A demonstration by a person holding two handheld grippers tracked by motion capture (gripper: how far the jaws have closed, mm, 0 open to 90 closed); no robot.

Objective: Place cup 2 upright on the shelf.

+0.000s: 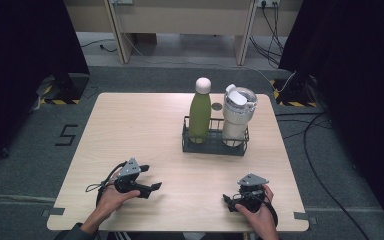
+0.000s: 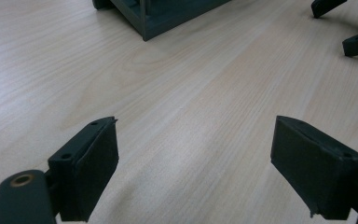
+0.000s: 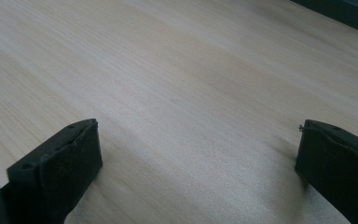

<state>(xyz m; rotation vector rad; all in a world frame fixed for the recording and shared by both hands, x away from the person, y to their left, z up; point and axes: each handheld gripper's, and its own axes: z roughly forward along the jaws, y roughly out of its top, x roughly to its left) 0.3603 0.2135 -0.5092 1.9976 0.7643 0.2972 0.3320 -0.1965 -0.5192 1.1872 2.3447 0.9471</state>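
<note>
Sitting well beyond both grippers' fingers: rack w/ bottles

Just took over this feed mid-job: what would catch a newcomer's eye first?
A dark wire rack stands right of the table's middle, holding an upright green bottle with a pale cap and a white tumbler beside it. Near the table's front edge, the left gripper and right gripper sit open and empty, one in each hand.

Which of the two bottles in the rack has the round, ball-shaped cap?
The green bottle, standing in the left half of the rack. The white bottle beside it is wider and has a flat flip lid.
</note>
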